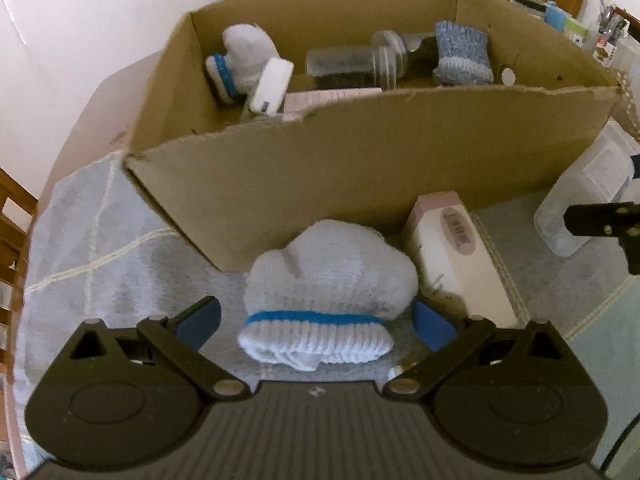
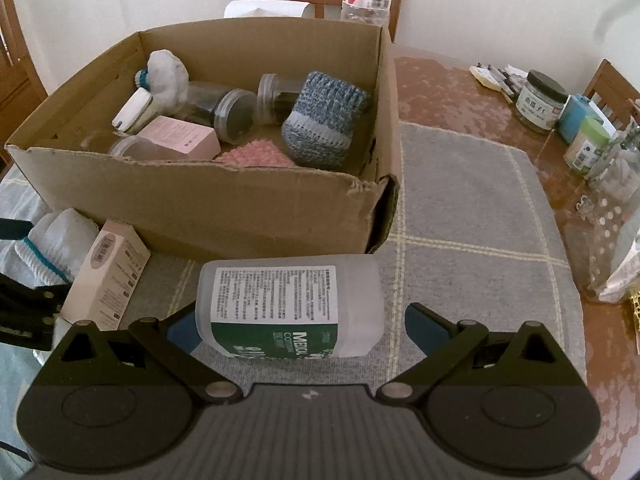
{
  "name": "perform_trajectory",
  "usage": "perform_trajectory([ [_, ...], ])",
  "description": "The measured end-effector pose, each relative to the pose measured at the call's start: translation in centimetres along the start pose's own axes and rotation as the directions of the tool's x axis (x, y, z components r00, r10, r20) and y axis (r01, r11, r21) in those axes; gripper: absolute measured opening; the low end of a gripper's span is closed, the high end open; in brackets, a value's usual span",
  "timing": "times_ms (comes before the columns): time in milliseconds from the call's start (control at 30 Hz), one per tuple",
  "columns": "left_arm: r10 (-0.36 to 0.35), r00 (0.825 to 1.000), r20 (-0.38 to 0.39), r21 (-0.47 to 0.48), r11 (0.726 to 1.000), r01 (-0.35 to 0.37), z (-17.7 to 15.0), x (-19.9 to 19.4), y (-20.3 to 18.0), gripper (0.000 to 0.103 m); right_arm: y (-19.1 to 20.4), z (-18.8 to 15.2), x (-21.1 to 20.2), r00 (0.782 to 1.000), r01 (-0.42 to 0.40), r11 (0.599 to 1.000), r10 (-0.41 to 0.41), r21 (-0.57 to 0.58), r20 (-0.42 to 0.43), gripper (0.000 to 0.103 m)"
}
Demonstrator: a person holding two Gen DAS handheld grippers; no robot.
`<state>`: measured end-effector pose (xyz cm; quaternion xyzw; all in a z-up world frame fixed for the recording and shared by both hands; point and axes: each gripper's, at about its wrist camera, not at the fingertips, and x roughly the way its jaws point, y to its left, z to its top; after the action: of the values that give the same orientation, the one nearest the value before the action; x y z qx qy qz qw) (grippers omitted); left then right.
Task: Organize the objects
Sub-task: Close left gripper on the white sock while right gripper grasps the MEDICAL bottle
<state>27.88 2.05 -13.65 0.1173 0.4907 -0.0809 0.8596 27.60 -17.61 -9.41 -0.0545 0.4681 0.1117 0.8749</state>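
Note:
A white knitted sock bundle with a blue stripe point(image 1: 328, 292) lies on the grey cloth in front of the cardboard box point(image 1: 360, 152). My left gripper point(image 1: 316, 320) is open, its blue pads on either side of the bundle, apart from it. A translucent bottle with a white and green label point(image 2: 288, 308) lies on its side in front of the box point(image 2: 240, 208). My right gripper point(image 2: 308, 328) is open around the bottle. A pink-white carton point(image 1: 452, 256) lies between bundle and bottle; it also shows in the right wrist view point(image 2: 108, 272).
The box holds a white sock bundle point(image 2: 168, 76), clear jars point(image 2: 224, 108), a blue-grey knitted bundle point(image 2: 324, 120), a pink box point(image 2: 180, 136) and a pink cloth point(image 2: 256, 154). Jars and containers point(image 2: 540, 100) stand at the table's right side. Wooden chairs stand behind.

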Motion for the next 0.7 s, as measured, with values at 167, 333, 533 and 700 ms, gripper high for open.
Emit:
perform_trajectory([
  [167,-0.017,1.0,0.011,-0.027,0.999,0.018,0.1,0.7,0.6,0.102,0.4,0.1,0.0,1.0,0.004,1.0,-0.004,-0.007,0.003,0.103],
  [333,-0.015,1.0,0.013,-0.065,0.998,0.015,-0.5,0.5,2.3,0.103,1.0,0.3,0.1,1.0,0.013,1.0,-0.013,-0.018,0.004,0.103],
  [533,0.016,1.0,0.012,-0.123,0.992,-0.015,-1.5,-0.6,4.9,0.102,1.6,0.0,0.1,1.0,0.027,0.998,-0.027,-0.048,-0.004,0.103],
  [700,0.036,0.999,0.028,-0.112,0.993,-0.033,-1.6,-1.1,3.7,0.102,1.7,-0.5,0.5,0.999,0.037,0.997,-0.038,-0.064,-0.015,0.103],
])
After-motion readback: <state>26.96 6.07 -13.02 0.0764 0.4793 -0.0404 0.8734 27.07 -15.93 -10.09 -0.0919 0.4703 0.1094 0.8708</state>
